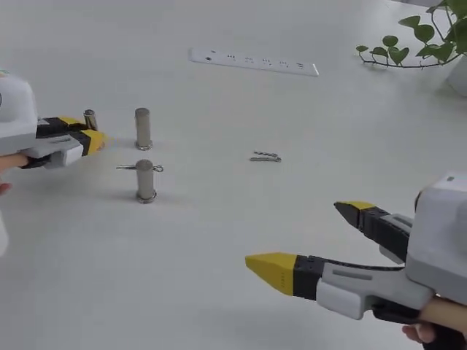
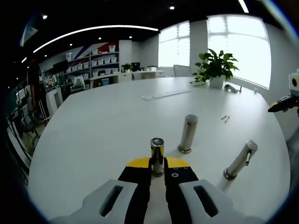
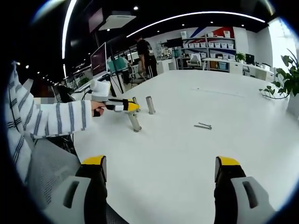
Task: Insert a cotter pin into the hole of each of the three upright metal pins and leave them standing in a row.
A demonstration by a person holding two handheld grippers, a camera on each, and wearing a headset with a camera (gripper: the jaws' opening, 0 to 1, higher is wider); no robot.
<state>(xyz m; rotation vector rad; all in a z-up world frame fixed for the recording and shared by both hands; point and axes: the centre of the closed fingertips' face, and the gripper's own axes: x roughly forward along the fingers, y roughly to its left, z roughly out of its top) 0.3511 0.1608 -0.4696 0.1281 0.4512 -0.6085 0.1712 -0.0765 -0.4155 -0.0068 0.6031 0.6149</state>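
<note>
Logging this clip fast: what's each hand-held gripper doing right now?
Left hand-held gripper: shut on a metal pin.
Right hand-held gripper: open, holding nothing.

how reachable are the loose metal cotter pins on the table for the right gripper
Probably yes: the right gripper has open jaws, and bare white table lies between it and the thin metal cotter pins.

"What colour are those fingers (image 1: 273, 271)?"
"Yellow at the tips, black behind, then pale grey."
"And the pins (image 1: 143, 128)?"
"Silver, on a plain white table (image 1: 219, 240). The sleeve (image 3: 56, 119) is white with dark stripes; the plant (image 1: 425, 32) is green."
</note>
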